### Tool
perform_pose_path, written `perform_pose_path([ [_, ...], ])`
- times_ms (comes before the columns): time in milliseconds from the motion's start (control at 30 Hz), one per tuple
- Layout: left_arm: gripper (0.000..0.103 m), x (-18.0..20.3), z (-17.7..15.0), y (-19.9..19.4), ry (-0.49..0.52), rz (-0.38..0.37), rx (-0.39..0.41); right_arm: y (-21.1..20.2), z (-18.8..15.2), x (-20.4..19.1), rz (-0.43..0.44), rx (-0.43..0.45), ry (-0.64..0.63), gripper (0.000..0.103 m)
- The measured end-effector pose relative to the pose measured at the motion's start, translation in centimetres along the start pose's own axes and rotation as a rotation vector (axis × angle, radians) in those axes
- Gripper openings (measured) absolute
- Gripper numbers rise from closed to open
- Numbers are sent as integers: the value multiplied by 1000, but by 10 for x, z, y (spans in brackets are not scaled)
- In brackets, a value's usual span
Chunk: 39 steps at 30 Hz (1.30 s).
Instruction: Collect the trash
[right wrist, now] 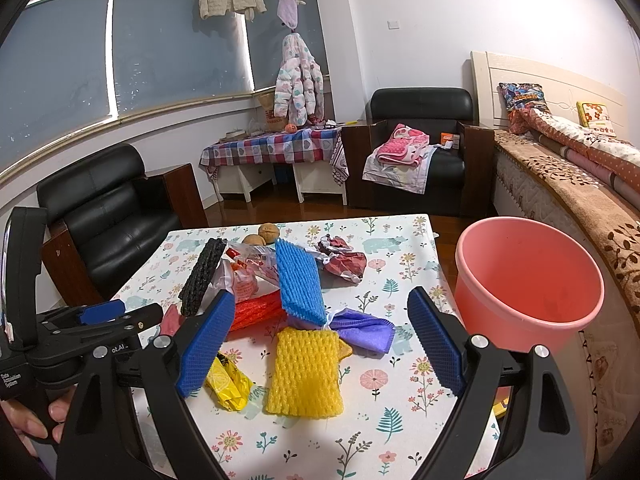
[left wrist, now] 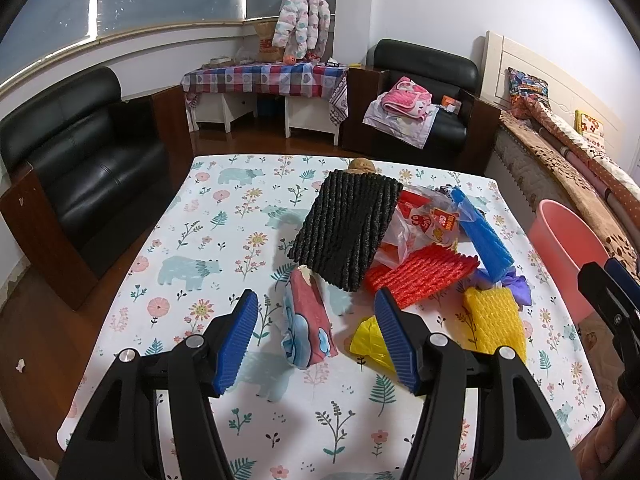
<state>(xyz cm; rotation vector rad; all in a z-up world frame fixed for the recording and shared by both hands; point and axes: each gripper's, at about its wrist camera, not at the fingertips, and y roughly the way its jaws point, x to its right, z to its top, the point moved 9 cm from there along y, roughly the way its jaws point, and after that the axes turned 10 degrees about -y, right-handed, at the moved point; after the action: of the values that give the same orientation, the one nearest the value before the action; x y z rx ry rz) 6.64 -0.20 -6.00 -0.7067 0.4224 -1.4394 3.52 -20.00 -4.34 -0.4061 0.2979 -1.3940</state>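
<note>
Trash pile on floral table (left wrist: 224,248): four foam nets – black (left wrist: 346,232), red (left wrist: 420,276), blue (left wrist: 480,232), yellow (right wrist: 306,372); one purple net (right wrist: 362,328); one yellow wrapper (right wrist: 228,384); one red-blue pouch (left wrist: 306,320); two walnuts (right wrist: 264,234). Pink bucket (right wrist: 528,284) stood beside table's right edge. Left gripper (left wrist: 318,340) jaws spread, empty, above pouch. Right gripper (right wrist: 320,344) jaws spread, empty, above yellow net. Only right view showed crumpled red wrapper (right wrist: 344,258) and partial print "ot.AI" on left gripper. Wrapper print unreadable.
</note>
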Motion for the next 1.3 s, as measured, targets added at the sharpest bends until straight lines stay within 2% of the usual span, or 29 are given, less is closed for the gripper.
perform_pose_path([
  [300, 61, 5, -9, 5, -10, -10, -12, 1, -2, 2, 4, -8, 2, 88],
  [467, 61, 5, -8, 1, -48, -85, -27, 8, -5, 1, 9, -23, 2, 86],
  [633, 61, 12, -8, -5, 21, -160, -27, 17, -10, -2, 28, -44, 1, 84],
  [733, 61, 14, -10, -6, 26, -215, -59, 23, -12, -4, 41, -57, -2, 80],
  [900, 60, 20, -2, 3, 41, -237, -80, 31, -13, -10, 66, -75, -18, 73],
  [1033, 51, 27, 4, 19, 50, -253, -113, 33, -11, -12, 86, -77, -27, 71],
  [1267, 39, 31, 8, 55, 98, -236, -167, 45, -8, -15, 152, -98, -21, 69],
  [1300, 32, 30, 7, 59, 103, -237, -176, 48, -7, -16, 159, -103, -21, 69],
])
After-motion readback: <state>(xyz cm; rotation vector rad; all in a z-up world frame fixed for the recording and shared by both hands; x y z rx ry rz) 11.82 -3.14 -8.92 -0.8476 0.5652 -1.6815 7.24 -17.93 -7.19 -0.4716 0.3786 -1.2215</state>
